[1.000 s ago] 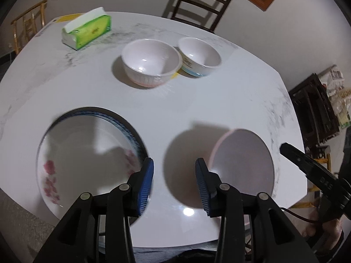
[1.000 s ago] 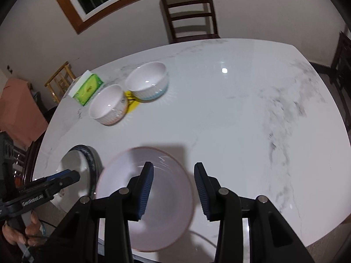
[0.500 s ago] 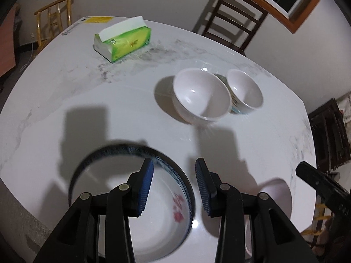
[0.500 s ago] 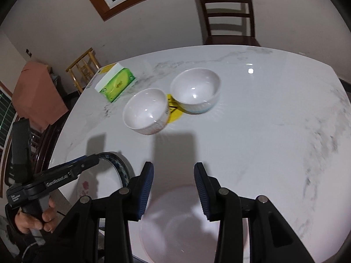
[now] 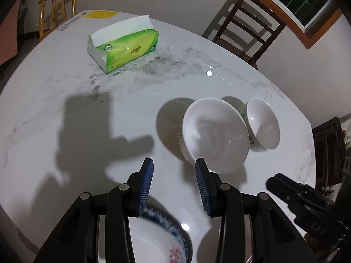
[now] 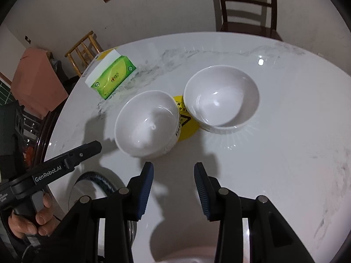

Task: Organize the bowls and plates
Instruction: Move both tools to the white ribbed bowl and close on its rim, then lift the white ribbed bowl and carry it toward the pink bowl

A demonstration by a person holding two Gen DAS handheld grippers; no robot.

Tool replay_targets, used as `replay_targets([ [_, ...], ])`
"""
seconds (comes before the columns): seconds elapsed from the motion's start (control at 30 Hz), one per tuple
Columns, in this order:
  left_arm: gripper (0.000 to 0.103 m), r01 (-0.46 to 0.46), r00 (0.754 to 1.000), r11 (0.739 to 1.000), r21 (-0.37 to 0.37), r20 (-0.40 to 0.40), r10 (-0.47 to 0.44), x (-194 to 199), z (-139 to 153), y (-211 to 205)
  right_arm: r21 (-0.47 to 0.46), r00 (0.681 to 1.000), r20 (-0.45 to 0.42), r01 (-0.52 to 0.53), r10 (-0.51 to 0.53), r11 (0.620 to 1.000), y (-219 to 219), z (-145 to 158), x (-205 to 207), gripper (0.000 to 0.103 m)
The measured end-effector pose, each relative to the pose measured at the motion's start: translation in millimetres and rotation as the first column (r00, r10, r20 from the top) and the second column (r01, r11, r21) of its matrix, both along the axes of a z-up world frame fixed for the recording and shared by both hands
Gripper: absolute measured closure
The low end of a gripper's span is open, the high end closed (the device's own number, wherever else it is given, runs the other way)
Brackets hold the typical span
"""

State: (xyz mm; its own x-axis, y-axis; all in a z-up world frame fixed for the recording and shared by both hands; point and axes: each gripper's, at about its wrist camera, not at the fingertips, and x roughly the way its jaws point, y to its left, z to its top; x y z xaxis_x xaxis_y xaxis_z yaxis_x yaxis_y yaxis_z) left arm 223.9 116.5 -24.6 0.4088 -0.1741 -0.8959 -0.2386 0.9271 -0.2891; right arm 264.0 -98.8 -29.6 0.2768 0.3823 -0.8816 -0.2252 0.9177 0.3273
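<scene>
Both my hands have swept forward across the surface (image 5: 65, 114) in this last second. A second ago my left fingers (image 5: 174, 186) hung over the gap between the two plates; now the blue-rimmed plate (image 5: 162, 239) has slid to the very bottom of the left view, under the fingers, and the near bowl (image 5: 216, 134) fills the middle right. My right fingers (image 6: 173, 189) were over the pink plate (image 6: 186, 254) a second ago; it is now just a pale sliver at the bottom edge of the right view, and both bowls sit ahead, the near bowl (image 6: 147, 122) centre left, the far bowl (image 6: 221, 97) upper right of it, a yellow sticker (image 6: 186, 120) showing between them.

Both pairs of fingers stand part open with nothing between them, gap unchanged through the sweep. The left tip is just short of the near bowl's rim, no contact that I can see.

So the plates are left behind, untouched and still apart, and I read this as going for the bowls first, likely to nest one in the other. The tissue pack (image 5: 124, 43) sits upper left, out of the way. Next comes closing on a rim, and thin glossy rims can slip
</scene>
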Motion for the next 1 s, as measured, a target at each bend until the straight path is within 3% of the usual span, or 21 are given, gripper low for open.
replay_targets([
  [0.27, 0.067, 0.001, 1.0, 1.0, -0.006, -0.022, -0.001, 27, -16, -3, -0.015, 1.0, -0.022, -0.015, 0.015, 1.0, 13, -18, 37, 0.064],
  [0.67, 0.072, 0.003, 0.998, 1.0, -0.001, -0.058, -0.003, 51, -38, -7, -0.049, 0.998, -0.055, -0.045, 0.043, 0.998, 31, -42, 58, 0.064],
  [0.8, 0.082, 0.008, 0.997, 1.0, -0.017, -0.076, -0.009, 54, -48, -9, -0.055, 0.996, -0.066, -0.063, 0.059, 0.997, 36, -50, 59, 0.078],
  [1.0, 0.091, 0.026, 0.996, 1.0, -0.015, -0.084, -0.027, 54, -53, -15, -0.034, 0.996, -0.064, -0.065, 0.063, 0.997, 37, -52, 58, 0.084],
])
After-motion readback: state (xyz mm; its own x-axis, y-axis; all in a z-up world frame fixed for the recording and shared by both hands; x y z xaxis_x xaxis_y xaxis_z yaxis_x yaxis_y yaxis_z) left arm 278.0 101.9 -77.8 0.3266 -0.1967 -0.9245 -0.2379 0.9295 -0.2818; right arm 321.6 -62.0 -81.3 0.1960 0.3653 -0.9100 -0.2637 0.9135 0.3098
